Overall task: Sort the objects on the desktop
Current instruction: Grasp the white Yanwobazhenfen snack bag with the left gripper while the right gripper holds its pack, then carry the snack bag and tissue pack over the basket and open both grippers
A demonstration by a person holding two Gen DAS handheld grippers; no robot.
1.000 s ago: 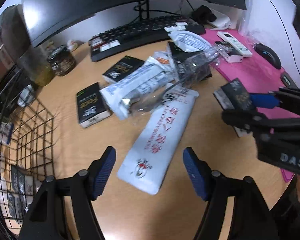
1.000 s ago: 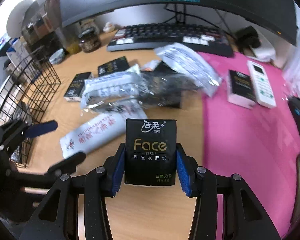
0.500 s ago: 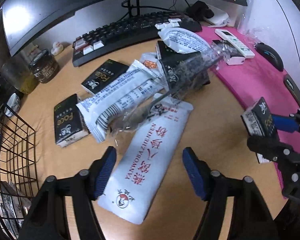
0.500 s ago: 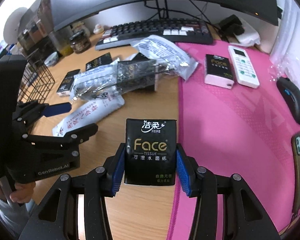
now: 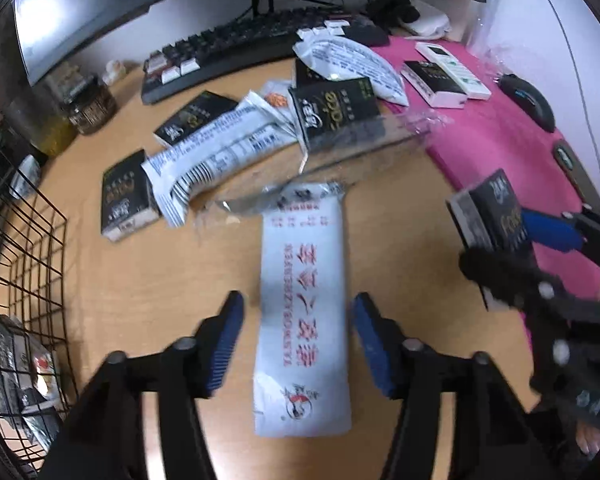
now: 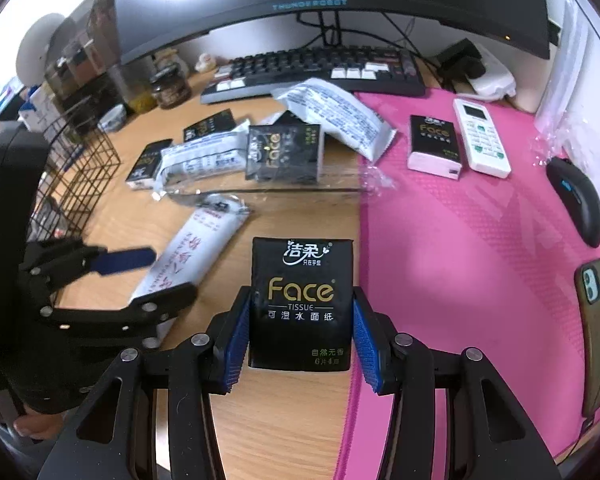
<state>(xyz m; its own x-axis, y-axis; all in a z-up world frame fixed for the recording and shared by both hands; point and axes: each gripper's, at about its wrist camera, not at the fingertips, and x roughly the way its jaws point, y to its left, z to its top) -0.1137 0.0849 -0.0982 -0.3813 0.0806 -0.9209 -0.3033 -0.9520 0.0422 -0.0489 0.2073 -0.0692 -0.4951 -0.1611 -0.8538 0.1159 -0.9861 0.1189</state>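
A white sachet with red characters (image 5: 304, 312) lies flat on the wooden desk. My left gripper (image 5: 298, 344) stands open astride its lower half, a small gap showing at each blue pad. In the right wrist view the same left gripper (image 6: 172, 274) hovers over that sachet (image 6: 196, 248). My right gripper (image 6: 302, 344) is shut on a black Face tissue pack (image 6: 302, 292), held upright above the edge of the pink mat (image 6: 460, 240). From the left wrist view that held pack (image 5: 488, 216) shows at the right.
A pile of black tissue packs (image 5: 332, 112) and white packets (image 5: 220, 152) lies under clear wrap mid-desk. A black wire basket (image 5: 28, 264) stands left. The keyboard (image 6: 320, 72) sits behind. The mat holds a tissue pack (image 6: 434, 144), remote (image 6: 482, 140), mouse (image 6: 580, 200) and phone (image 6: 596, 328).
The left gripper has shifted over the white sachet, which now lies lengthwise between its fingers, and its jaws have narrowed a little. The right gripper carried the tissue pack rightward to the mat's edge.
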